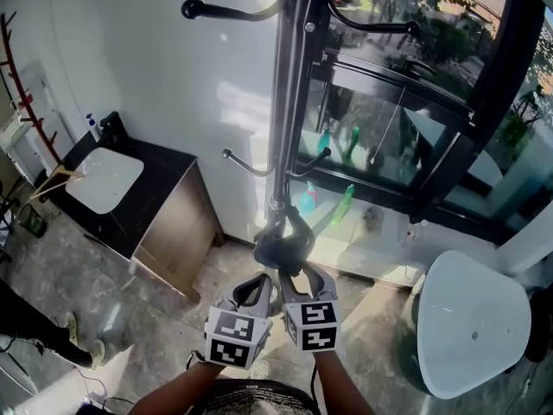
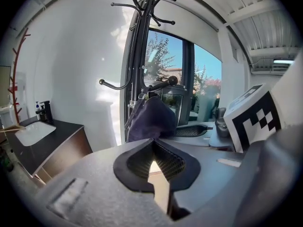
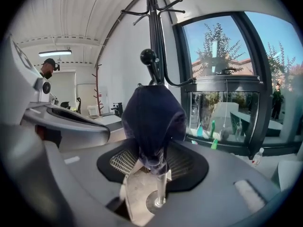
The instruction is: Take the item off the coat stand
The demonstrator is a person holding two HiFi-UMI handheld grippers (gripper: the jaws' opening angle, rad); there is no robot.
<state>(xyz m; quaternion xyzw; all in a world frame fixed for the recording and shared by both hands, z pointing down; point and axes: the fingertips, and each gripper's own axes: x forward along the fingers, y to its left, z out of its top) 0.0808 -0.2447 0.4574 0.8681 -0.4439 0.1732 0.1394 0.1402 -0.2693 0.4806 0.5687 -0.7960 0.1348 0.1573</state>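
The dark blue fabric item (image 3: pixel 151 122) hung from a low, ball-tipped hook (image 3: pixel 148 56) of the black coat stand (image 1: pixel 289 102), close against the pole and just beyond both sets of tongs. The right tongs (image 3: pixel 151 157) stood wide apart, with the item's lower edge drooping between their ribbed pads (image 3: pixel 124 160); the pads showed bare on either side of the cloth and did not press on it. The left tongs (image 2: pixel 152 143) were together at their far tips with nothing between them, and the item hung just past them, slightly to the left. In the head view the two tongs pointed up at the item side by side, nearly touching each other. To the left of the stand, against the white wall, stood a dark tabletop (image 1: pixel 160 167) with a white basin (image 1: pixel 104 180) set in it. To the right was a large window (image 1: pixel 406 102).
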